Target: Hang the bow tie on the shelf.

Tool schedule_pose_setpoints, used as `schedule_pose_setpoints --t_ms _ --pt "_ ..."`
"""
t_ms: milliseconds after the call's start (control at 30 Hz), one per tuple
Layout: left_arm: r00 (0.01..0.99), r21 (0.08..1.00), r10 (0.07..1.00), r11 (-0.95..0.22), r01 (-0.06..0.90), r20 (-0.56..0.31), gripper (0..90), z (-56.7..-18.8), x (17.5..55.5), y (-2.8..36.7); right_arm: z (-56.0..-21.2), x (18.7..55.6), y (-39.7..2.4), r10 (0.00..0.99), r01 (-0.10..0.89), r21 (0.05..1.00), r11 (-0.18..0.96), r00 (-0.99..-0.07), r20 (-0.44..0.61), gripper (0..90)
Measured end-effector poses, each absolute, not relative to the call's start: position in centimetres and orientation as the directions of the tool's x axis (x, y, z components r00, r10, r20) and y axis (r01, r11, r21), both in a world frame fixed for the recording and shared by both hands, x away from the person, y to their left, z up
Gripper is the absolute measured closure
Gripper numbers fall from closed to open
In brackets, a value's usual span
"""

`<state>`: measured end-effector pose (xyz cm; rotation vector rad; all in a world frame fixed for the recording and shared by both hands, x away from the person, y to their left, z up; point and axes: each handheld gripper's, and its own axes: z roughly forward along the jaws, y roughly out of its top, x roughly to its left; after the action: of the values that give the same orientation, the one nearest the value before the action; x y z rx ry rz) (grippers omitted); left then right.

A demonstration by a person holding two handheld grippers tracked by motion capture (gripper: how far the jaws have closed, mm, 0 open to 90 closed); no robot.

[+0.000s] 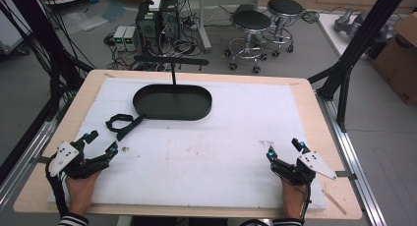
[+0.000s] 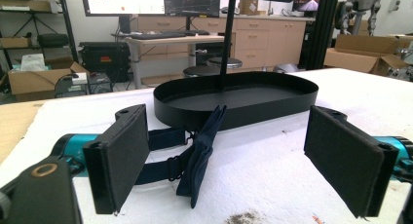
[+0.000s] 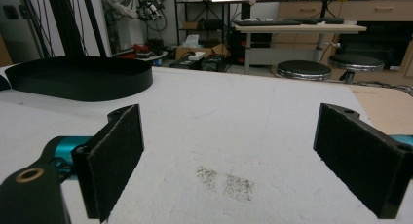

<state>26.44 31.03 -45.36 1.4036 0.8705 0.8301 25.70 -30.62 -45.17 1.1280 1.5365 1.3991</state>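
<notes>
Left gripper (image 1: 102, 142) low at the near left of the table, jaws spread wide, nothing between them. Right gripper (image 1: 284, 147) at the near right, jaws likewise wide and empty, pads clear of the mat.

Just ahead of the left jaws: a dark navy bow tie (image 2: 202, 151) with its strap (image 2: 163, 137), lying on the mat. From above, bow tie (image 1: 129, 127) long axis running diagonally, near-left to far-right, far end touching or almost touching the tray wall; strap looped off to the left. In the left gripper view, bow standing on edge, tilted, leaning toward the tray.

Beyond it, a black oval tray (image 1: 172, 111), long axis left to right, with a thin upright post (image 1: 173, 76) rising from its middle to a dark crossbar (image 1: 171, 61). Tray well apart from the right gripper.

White mat (image 1: 206, 157) over a pale wooden tabletop (image 1: 314, 113), marked with small brownish stains (image 3: 225, 181) ahead of the right jaws.

Behind the table: two round stools (image 1: 251, 20), computer boxes and tangled cables (image 1: 162, 19) on a grey floor, cardboard box (image 1: 401, 59) at right, black frame struts at both sides.
</notes>
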Motion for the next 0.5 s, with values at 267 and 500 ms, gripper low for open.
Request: schedule_pose_setpoints --t_ms 267,500 --pt "0.465 1.000 0.885 -0.002 0.009 -0.003 16.2 -45.38 26.28 30.98 -45.18 25.65 -30.63 0.948 0.116 0.993 0.004 -0.318 0.034 10.2" --pt "0.472 1.000 0.882 0.013 0.022 -0.022 16.1 -45.36 26.44 31.13 -45.17 25.66 -30.65 0.947 0.122 0.993 -0.005 -0.319 0.044 10.2"
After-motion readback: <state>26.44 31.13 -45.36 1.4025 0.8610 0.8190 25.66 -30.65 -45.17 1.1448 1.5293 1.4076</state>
